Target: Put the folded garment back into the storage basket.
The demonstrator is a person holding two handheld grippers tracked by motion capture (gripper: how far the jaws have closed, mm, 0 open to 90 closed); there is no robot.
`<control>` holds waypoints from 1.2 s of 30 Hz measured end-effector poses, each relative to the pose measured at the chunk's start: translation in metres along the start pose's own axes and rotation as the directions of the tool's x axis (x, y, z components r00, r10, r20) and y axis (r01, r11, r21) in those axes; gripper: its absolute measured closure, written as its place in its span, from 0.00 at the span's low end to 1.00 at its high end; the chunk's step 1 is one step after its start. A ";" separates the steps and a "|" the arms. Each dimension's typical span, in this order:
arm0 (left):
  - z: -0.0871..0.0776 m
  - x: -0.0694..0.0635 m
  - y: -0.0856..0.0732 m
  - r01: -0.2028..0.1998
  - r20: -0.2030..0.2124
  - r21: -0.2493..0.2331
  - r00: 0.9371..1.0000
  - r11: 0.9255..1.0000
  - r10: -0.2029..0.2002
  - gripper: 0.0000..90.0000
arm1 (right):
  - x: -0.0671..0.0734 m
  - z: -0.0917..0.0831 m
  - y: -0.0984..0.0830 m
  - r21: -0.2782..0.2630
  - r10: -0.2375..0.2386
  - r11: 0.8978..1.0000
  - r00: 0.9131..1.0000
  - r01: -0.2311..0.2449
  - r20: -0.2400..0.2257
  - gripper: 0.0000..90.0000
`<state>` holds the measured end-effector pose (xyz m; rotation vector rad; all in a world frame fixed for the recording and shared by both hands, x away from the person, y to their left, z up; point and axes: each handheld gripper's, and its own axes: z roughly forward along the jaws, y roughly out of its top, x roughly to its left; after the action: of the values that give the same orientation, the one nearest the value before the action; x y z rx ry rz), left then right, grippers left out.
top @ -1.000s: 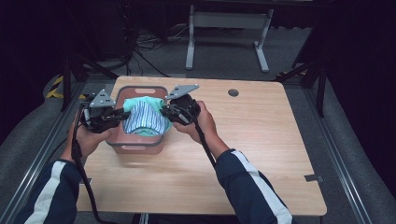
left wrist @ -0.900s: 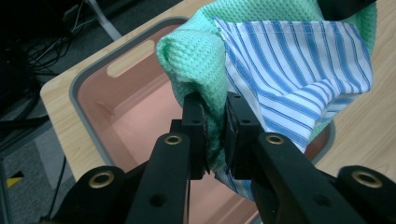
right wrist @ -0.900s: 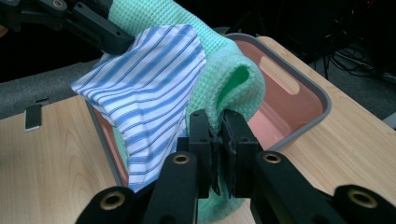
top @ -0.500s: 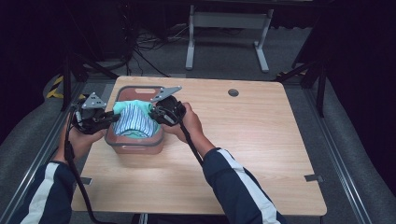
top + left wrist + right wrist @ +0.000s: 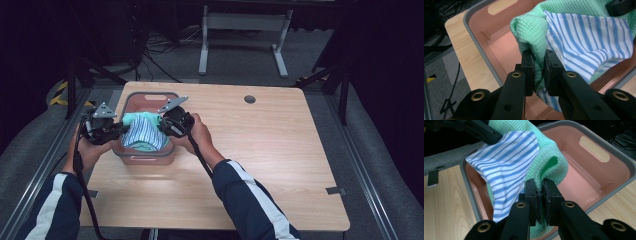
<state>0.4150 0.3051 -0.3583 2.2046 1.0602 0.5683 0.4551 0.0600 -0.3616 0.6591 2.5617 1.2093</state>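
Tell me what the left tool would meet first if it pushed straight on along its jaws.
Beyond the green cloth it already pinches, the left tool would probably meet the pink bin's inside wall or floor first; depth is hard to judge.

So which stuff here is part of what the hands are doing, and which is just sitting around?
Part of the job:
- green cloth, pinched by both grippers
- striped cloth bundled in it
- pink tub underneath
- left gripper
- right gripper

Just lying about:
- wooden table
- grey stand behind it
- floor cables

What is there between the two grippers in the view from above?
In the high view, the green cloth with its blue-striped layer spans from left gripper to right gripper, over the pink bin.
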 end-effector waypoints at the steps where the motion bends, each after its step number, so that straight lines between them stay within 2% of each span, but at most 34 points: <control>1: 0.001 0.000 -0.001 -0.003 0.000 0.006 1.000 1.000 0.003 0.89 | 0.000 0.001 -0.001 0.003 0.001 1.000 1.000 -0.001 0.000 0.92; 10: 0.014 -0.002 -0.002 -0.012 -0.010 0.042 1.000 0.999 0.013 0.87 | 0.001 0.008 -0.011 0.029 0.007 1.000 1.000 -0.007 -0.005 0.91; 15: 0.019 -0.006 -0.002 -0.003 -0.030 0.073 1.000 0.997 0.005 0.77 | -0.001 0.009 -0.015 0.039 0.018 0.999 1.000 -0.018 -0.002 0.88; 20: 0.015 -0.007 -0.001 0.002 -0.035 0.045 0.999 0.999 -0.001 0.76 | 0.000 0.008 -0.015 0.045 0.015 0.999 1.000 -0.015 0.008 0.84; 26: 0.009 -0.011 0.000 -0.022 -0.031 0.014 0.999 1.000 0.022 0.73 | 0.000 0.005 -0.018 0.050 0.002 0.999 1.000 -0.003 0.019 0.81; 32: 0.003 -0.020 0.001 -0.044 -0.041 -0.014 0.998 0.999 0.043 0.65 | -0.003 0.000 -0.023 0.051 0.000 0.999 1.000 -0.001 0.029 0.75; 33: 0.002 -0.023 0.001 -0.042 -0.028 -0.014 0.999 0.999 0.041 0.64 | -0.003 -0.002 -0.024 0.048 -0.003 0.999 0.999 0.002 0.035 0.73; 35: 0.000 -0.029 0.002 -0.056 -0.028 -0.031 0.998 0.998 0.056 0.63 | -0.004 -0.007 -0.026 0.041 -0.007 0.999 0.999 0.005 0.039 0.70; 36: 0.000 -0.033 0.002 -0.051 -0.024 -0.036 0.998 0.998 0.050 0.62 | -0.004 -0.010 -0.027 0.038 -0.010 0.999 0.999 0.009 0.034 0.69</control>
<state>0.3967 0.2780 -0.3602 2.2031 1.0004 0.6320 0.4470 0.0364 -0.3759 0.6696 2.5624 1.1389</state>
